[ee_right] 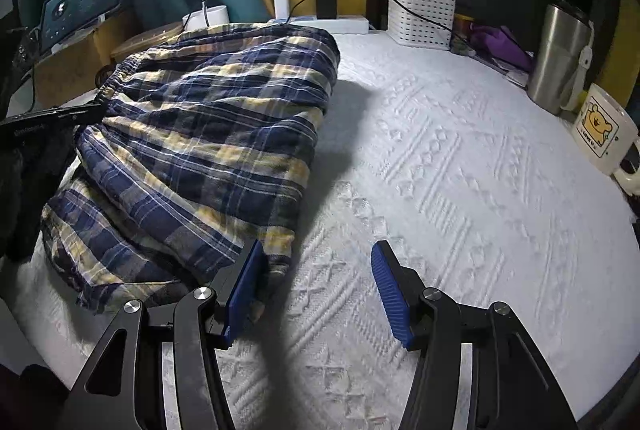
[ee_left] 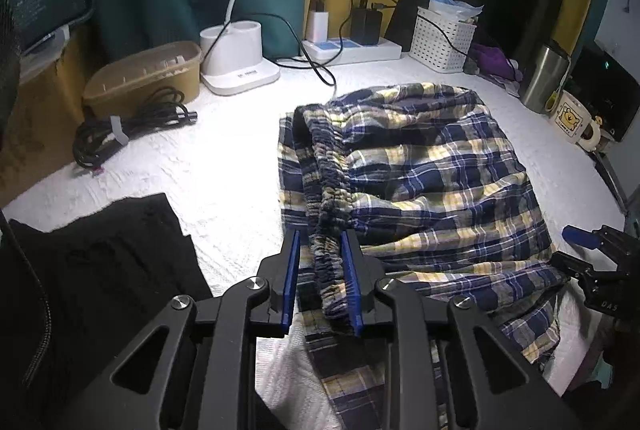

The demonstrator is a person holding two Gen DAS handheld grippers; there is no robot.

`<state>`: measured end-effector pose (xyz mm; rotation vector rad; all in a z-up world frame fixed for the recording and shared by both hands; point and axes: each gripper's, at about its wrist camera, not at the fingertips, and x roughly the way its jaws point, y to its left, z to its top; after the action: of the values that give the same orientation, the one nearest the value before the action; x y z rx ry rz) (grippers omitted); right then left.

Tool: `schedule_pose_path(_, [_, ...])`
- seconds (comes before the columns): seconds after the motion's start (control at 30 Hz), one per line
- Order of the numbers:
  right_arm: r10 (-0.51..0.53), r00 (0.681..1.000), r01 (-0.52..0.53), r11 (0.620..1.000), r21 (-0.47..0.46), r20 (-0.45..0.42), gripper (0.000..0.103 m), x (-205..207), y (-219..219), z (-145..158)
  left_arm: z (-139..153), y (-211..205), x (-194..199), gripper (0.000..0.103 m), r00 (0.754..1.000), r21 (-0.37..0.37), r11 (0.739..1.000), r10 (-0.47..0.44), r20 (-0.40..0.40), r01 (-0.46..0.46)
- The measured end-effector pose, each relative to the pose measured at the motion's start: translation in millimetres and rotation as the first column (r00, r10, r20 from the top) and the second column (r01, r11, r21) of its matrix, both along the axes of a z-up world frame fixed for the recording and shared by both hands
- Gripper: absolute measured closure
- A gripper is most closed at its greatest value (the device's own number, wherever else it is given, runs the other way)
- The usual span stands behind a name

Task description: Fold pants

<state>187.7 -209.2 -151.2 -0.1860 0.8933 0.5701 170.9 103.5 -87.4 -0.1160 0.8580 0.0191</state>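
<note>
The navy and yellow plaid pants [ee_left: 432,166] lie folded in a bundle on the white textured cover [ee_right: 440,170]. Their gathered elastic waistband [ee_left: 326,166] runs toward me into my left gripper [ee_left: 321,236]. It lies between the blue pads: the right pad touches it and a narrow gap shows at the left pad. My right gripper [ee_right: 318,250] stands open at the near right corner of the pants [ee_right: 208,134]. Its left finger rests against the cloth edge and only the white cover lies between its pads. Its tip [ee_left: 592,246] also shows in the left wrist view.
Along the back stand a lamp base [ee_left: 236,62], power strip [ee_left: 352,48] with chargers, white basket [ee_right: 422,12], steel tumbler [ee_right: 560,58] and bear mug [ee_right: 604,132]. A brown box [ee_left: 144,78] and a coiled cable [ee_left: 124,130] sit left. A black garment [ee_left: 108,262] lies near left.
</note>
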Motion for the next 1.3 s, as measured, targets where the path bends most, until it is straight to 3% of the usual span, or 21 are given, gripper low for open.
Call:
schedule_pose_path(0.17, [-0.007, 1.000, 0.007, 1.000, 0.010, -0.004, 0.045, -3.9, -6.8, 1.7, 2.8, -0.9, -2.1, 0.080, 1.000, 0.010, 1.000, -0.022, -0.023, 0.022])
schedule_pose_path(0.3, [-0.023, 1.000, 0.023, 1.000, 0.010, -0.003, 0.045, -0.8, -16.8, 8.4, 20.9, 1.5, -11.8, 0.080, 1.000, 0.003, 1.000, -0.009, 0.017, 0.009])
schedule_pose_path(0.33, [-0.031, 1.000, 0.031, 0.999, 0.014, 0.000, 0.045, 1.7, -19.7, 11.2, 26.7, 2.5, -14.8, 0.077, 0.999, 0.001, 1.000, -0.010, 0.035, 0.010])
schedule_pose_path(0.43, [-0.042, 0.999, 0.041, 0.999, 0.030, 0.016, 0.045, 9.4, -24.0, 20.5, 42.1, 5.9, -18.5, 0.055, 0.997, 0.005, 1.000, -0.002, 0.081, 0.001])
schedule_pose_path(0.63, [-0.045, 0.998, 0.043, 0.998, 0.046, 0.044, 0.045, 27.7, -18.1, 32.7, 47.7, 0.6, 0.2, 0.055, 0.996, 0.037, 0.999, -0.032, 0.085, 0.029])
schedule_pose_path(1.0, [-0.032, 0.999, 0.031, 0.999, 0.037, 0.034, 0.045, 60.5, 2.1, 31.2, 32.7, -3.2, 37.7, 0.055, 0.994, 0.068, 0.994, -0.085, 0.065, 0.080])
schedule_pose_path(1.3, [-0.011, 1.000, 0.010, 0.999, 0.043, 0.015, 0.044, 85.5, 19.2, 31.2, 25.8, 2.5, 52.5, 0.055, 0.994, 0.039, 0.996, -0.086, 0.071, 0.083])
